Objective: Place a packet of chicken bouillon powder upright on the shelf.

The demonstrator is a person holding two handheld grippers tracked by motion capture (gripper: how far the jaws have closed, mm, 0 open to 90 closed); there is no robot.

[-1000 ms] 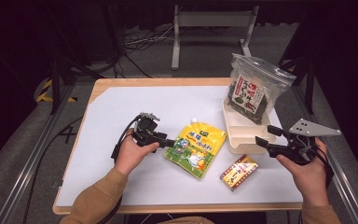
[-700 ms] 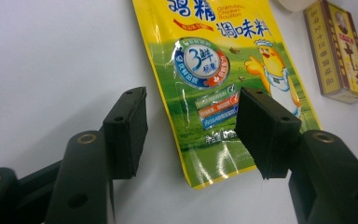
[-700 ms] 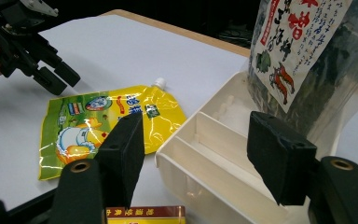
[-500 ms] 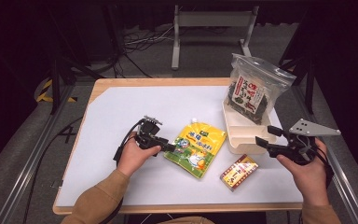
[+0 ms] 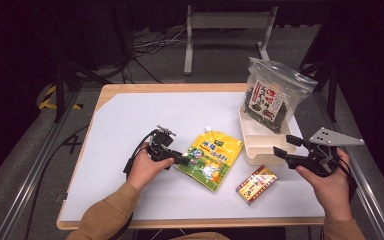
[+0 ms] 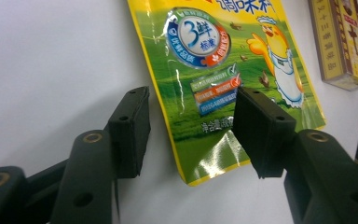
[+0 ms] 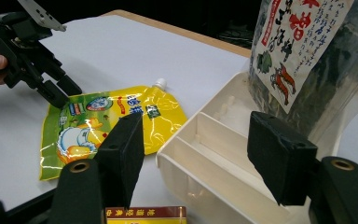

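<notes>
Pouch (image 5: pixel 211 159) lies flat near the bench's front edge in the high view, the left hand-held gripper (image 5: pixel 184 159) at its corner. In the left gripper view the jaws have just been closing, straddling the corner without pressing; it should bite deeper before lifting. In the right gripper view the right hand-held gripper (image 7: pixel 193 154) hangs wide, empty, before the tray (image 7: pixel 214 154).

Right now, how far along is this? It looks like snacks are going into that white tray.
Already done, it seems: the seaweed bag stands in the cream tray. In hand: the left gripper straddles a corner of the yellow-green pouch, which lies flat on the table; its jaws have just been closing but are not yet pressing on it. Left: the small red-and-yellow box lies untouched beside the tray, and the right gripper hovers open near it.
</notes>
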